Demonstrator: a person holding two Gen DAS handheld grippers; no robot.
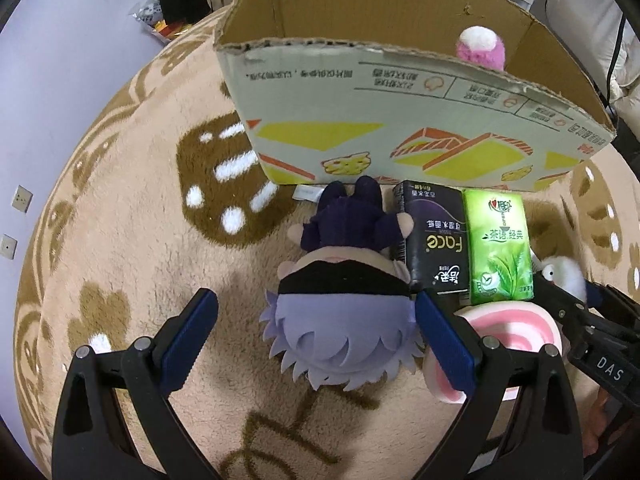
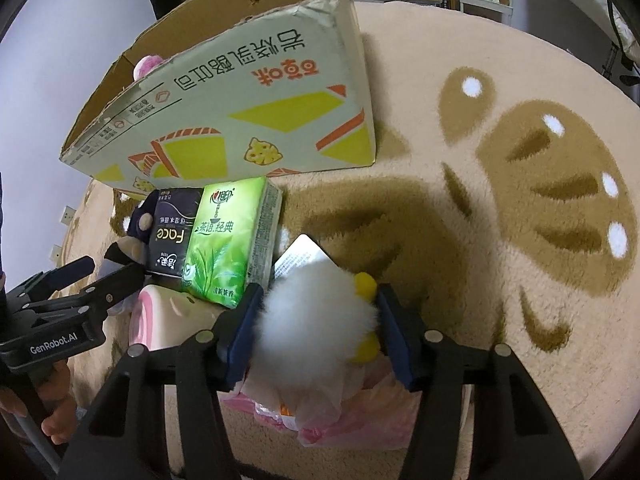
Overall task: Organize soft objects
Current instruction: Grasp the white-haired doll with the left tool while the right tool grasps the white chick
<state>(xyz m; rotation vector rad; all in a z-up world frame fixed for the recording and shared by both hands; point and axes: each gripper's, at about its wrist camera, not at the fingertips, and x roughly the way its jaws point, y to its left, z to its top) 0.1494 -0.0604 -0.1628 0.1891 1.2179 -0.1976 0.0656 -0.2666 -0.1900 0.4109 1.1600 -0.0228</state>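
A plush doll with lilac hair and a dark outfit (image 1: 340,300) lies on the rug in front of an open cardboard box (image 1: 360,120). My left gripper (image 1: 316,320) is open, its blue pads on either side of the doll's head, not closed on it. My right gripper (image 2: 316,316) is shut on a white fluffy duck toy (image 2: 316,316) with yellow feet; that toy also shows in the left wrist view (image 1: 564,276). A pink and white plush (image 1: 482,48) sits inside the box. A pink swirl cushion (image 1: 508,332) lies beside the doll.
A black tissue pack (image 1: 436,240) and a green tissue pack (image 1: 500,244) stand between the doll and the duck. A crumpled pink plastic bag (image 2: 352,416) lies under the right gripper. The round beige and brown rug (image 2: 520,200) extends to the right. The box (image 2: 240,112) stands close behind.
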